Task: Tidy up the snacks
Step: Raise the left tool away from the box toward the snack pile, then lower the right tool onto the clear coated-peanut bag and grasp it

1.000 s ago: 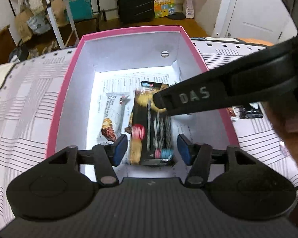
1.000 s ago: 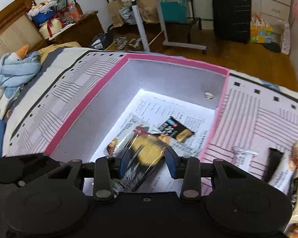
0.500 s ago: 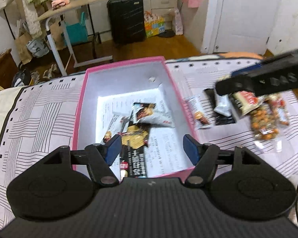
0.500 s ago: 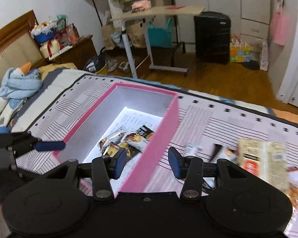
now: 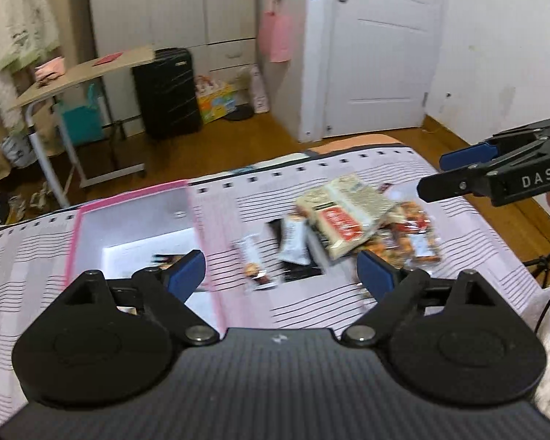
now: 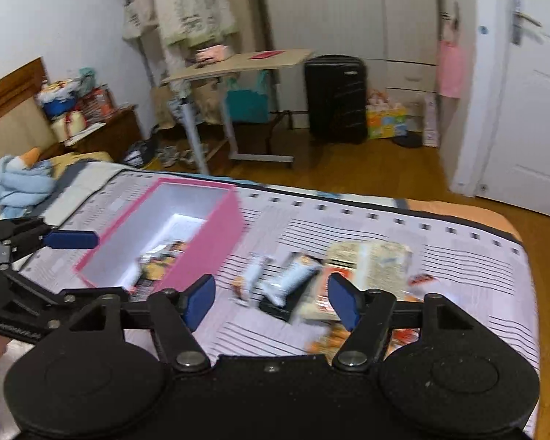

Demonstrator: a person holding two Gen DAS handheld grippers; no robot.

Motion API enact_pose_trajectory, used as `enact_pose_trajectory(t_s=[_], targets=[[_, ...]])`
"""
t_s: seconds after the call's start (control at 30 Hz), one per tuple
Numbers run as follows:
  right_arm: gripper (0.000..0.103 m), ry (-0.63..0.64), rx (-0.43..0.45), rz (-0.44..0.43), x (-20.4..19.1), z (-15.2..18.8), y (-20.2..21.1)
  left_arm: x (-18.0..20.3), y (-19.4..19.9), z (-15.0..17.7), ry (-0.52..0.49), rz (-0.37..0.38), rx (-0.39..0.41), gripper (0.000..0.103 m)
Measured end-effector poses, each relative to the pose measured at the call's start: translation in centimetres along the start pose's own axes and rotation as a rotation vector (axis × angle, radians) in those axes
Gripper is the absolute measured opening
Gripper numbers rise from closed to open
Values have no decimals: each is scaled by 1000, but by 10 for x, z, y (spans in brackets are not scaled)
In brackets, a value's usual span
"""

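Both hand-held grippers [image 5: 278, 271] [image 6: 271, 299] tilted down, jaws opening, empty

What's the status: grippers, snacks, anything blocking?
Left gripper and right gripper both opening, nothing between the jaws. Some snacks already in pink box; loose snack pile beside it on the bedspread. Nothing in the way.
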State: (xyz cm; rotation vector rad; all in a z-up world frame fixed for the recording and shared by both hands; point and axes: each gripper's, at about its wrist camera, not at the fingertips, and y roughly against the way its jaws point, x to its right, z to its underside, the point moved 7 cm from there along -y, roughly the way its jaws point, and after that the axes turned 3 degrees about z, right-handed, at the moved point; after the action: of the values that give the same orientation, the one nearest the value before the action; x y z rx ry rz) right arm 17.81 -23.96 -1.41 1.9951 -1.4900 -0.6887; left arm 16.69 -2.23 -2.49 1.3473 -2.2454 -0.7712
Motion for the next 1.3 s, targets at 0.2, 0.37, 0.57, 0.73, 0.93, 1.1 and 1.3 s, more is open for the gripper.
enact_pose_trajectory(t_s=[0.2, 0.37, 0.57, 0.73, 0.93, 1.1, 1.3], targets=[[76, -184, -61, 52, 69, 33, -34, 53, -43, 5, -25, 74, -6, 90], [76, -426, -138, 15, 119, 64, -76, 94, -90, 15, -70, 108, -39, 89], [76, -518, -196, 110, 147, 88, -117, 125, -153, 28, -43, 191, -99, 71], [79, -494, -230, 129, 147, 101, -143, 142, -203, 42, -8, 248, -126, 55], [81, -496, -233, 147, 162, 110, -161, 155, -239, 62, -3, 278, -142, 37], [89, -544, -238, 94, 161, 108, -167, 159, -237, 65, -23, 332, -116, 23], [98, -429, -269, 117, 148, 113, -183, 155, -242, 64, 41, 365, -117, 21]])
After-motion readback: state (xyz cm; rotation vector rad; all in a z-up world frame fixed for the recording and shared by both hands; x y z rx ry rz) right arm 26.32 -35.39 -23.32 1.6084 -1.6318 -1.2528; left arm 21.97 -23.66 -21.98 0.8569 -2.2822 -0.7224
